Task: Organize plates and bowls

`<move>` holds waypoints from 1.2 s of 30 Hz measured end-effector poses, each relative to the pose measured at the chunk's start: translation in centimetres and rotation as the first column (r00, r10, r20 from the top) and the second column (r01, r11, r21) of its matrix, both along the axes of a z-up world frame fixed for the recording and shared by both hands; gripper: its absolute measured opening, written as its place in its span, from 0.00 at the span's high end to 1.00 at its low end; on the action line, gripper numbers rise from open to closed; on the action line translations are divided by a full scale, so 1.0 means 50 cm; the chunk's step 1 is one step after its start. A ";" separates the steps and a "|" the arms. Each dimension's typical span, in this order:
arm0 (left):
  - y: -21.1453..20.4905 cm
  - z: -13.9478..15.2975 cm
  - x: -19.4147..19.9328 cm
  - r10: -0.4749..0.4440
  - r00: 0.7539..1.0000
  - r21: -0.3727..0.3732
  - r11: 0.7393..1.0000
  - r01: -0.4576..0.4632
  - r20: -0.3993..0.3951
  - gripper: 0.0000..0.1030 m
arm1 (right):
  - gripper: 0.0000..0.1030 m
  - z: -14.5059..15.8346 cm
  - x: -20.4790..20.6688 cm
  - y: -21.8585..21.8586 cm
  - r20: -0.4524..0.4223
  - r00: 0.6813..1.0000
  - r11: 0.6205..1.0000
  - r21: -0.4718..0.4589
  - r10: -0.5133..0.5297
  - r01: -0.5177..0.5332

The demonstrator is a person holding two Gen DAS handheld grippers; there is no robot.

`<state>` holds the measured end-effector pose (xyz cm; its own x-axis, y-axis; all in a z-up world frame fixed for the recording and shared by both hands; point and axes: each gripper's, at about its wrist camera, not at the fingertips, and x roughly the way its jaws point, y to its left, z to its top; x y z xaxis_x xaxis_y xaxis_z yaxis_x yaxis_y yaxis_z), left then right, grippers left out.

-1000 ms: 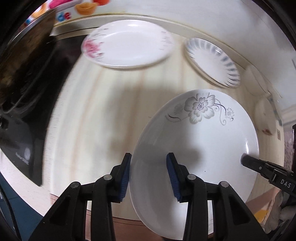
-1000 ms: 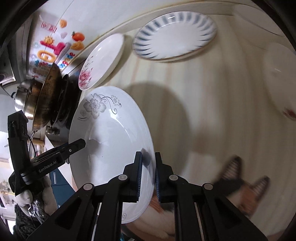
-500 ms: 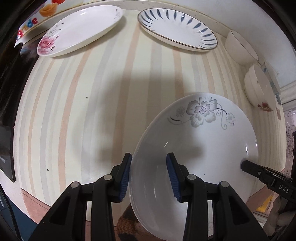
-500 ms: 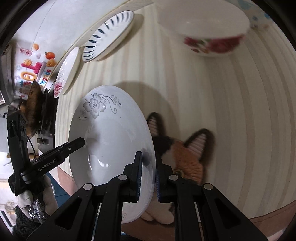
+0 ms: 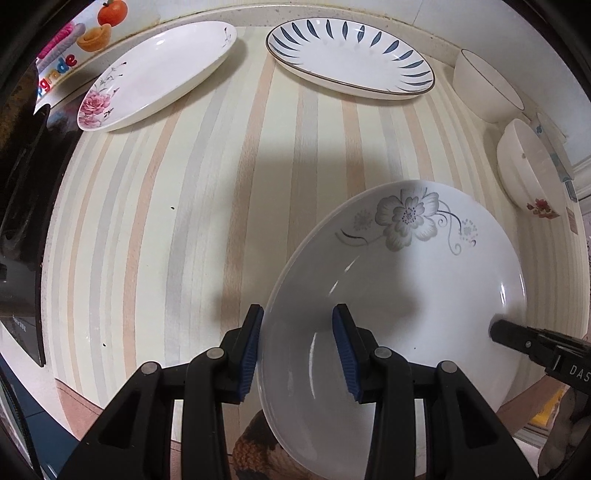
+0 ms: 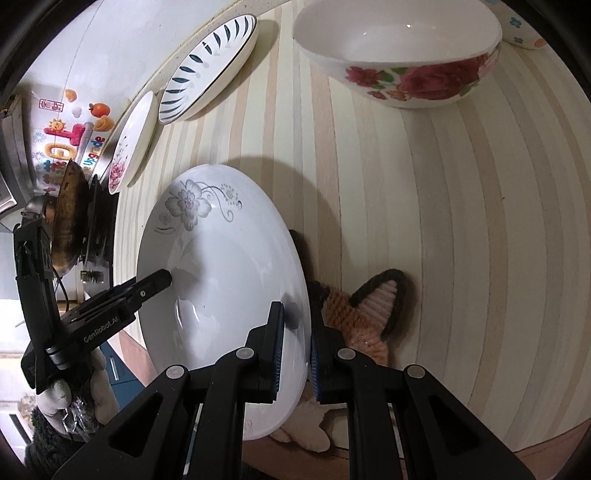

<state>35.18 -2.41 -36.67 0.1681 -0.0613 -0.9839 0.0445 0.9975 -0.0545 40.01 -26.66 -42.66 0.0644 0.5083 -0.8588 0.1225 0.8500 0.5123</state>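
A white plate with a grey flower [image 5: 406, 295] [image 6: 229, 258] is held tilted above the striped counter. My right gripper [image 6: 295, 343] is shut on its rim. My left gripper [image 5: 297, 347] is open, its jaws straddling the plate's opposite rim without closing on it. A pink-rose plate [image 5: 155, 74] [image 6: 135, 140] and a blue-leaf plate [image 5: 351, 55] [image 6: 210, 66] lie at the back. A plain white bowl [image 5: 487, 88] and a red-flower bowl [image 5: 528, 173] [image 6: 402, 55] stand at the right.
A stove with a dark wok [image 6: 70, 218] sits at the counter's left end. A knitted fox slipper [image 6: 365, 317] shows below the counter edge. A small floral dish [image 6: 524, 33] is at the far right. Stickers [image 5: 74, 37] cover the back wall.
Both grippers and the plate have moved right and forward along the counter. The bowls have come closer into view. The grips on the plate are unchanged.
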 end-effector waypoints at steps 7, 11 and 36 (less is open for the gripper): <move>0.016 0.019 0.013 0.036 0.999 -0.031 0.999 -0.036 0.001 0.65 | 0.84 0.008 0.000 0.002 -0.027 1.000 1.000 -0.006 -0.008 0.008; 0.078 0.111 0.024 0.108 0.989 -0.065 0.993 -0.101 0.106 0.65 | 0.74 0.068 -0.003 0.000 0.014 0.999 0.991 -0.126 0.037 -0.035; 0.409 0.011 0.342 0.414 0.895 0.018 0.906 -0.423 0.167 0.52 | 0.49 0.064 0.668 0.533 0.280 0.924 0.961 -0.167 0.260 -0.220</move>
